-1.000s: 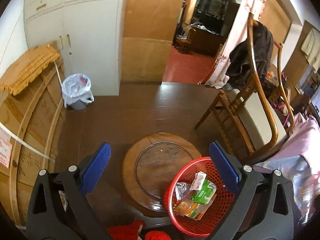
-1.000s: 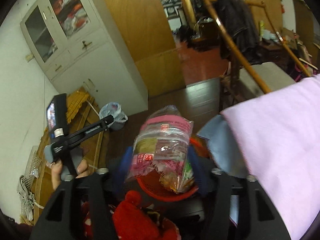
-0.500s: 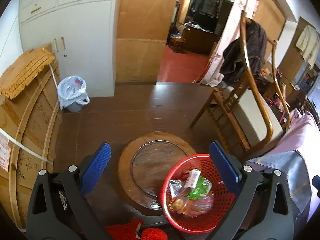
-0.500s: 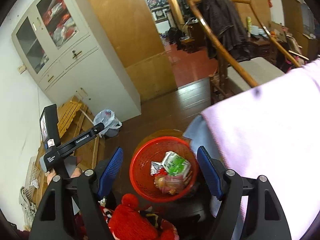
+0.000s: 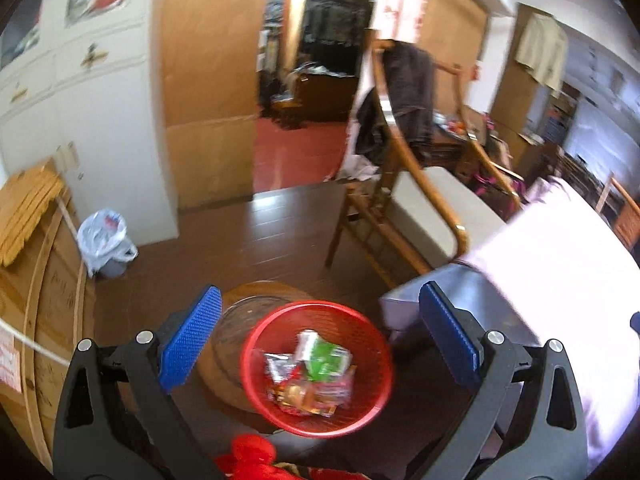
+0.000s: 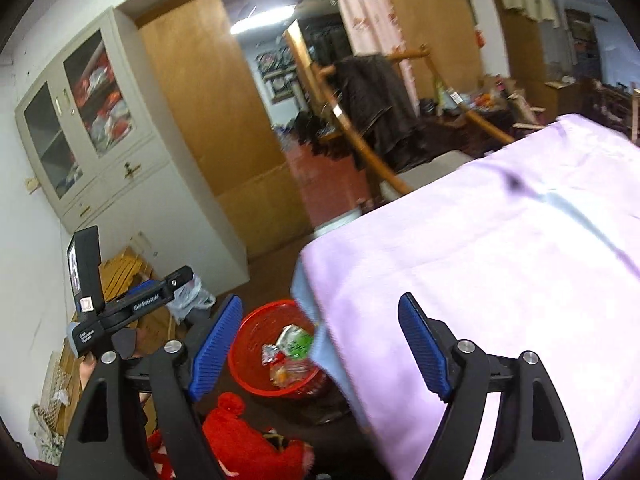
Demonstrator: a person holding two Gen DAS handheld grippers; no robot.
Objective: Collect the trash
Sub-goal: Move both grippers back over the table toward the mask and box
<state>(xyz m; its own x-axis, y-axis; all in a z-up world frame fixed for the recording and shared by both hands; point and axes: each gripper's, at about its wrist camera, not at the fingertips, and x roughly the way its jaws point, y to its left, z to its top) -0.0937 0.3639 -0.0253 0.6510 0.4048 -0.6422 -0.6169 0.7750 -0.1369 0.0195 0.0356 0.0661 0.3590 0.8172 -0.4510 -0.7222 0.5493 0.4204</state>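
Note:
A red mesh basket (image 5: 256, 364) (image 6: 250, 344) sits on a round wooden stool (image 5: 230, 320) low in both views. Inside it lie snack wrappers (image 5: 316, 372) (image 6: 290, 350): a green and white pack, a silver one and a clear bag of sweets. My left gripper (image 5: 318, 322) hangs above the basket, open, with nothing between its blue pads. My right gripper (image 6: 320, 330) is over the corner of the pink-covered table (image 6: 500, 264); its jaws are opening and hold nothing. The left tool (image 6: 108, 312) and the hand on it show at the left of the right wrist view.
A lined waste bin (image 5: 106, 244) (image 6: 190, 300) stands by the white cabinet (image 5: 76, 92). A wooden chair (image 5: 404, 204) with a dark jacket stands beyond the table (image 5: 560, 296). A red woolly garment (image 6: 244, 436) lies at the bottom. Wooden boards (image 5: 36, 272) lean at the left.
The clear bag that my right gripper held over the basket now lies inside it. Both grippers have risen and swung right, so the pink table fills more of the right view.

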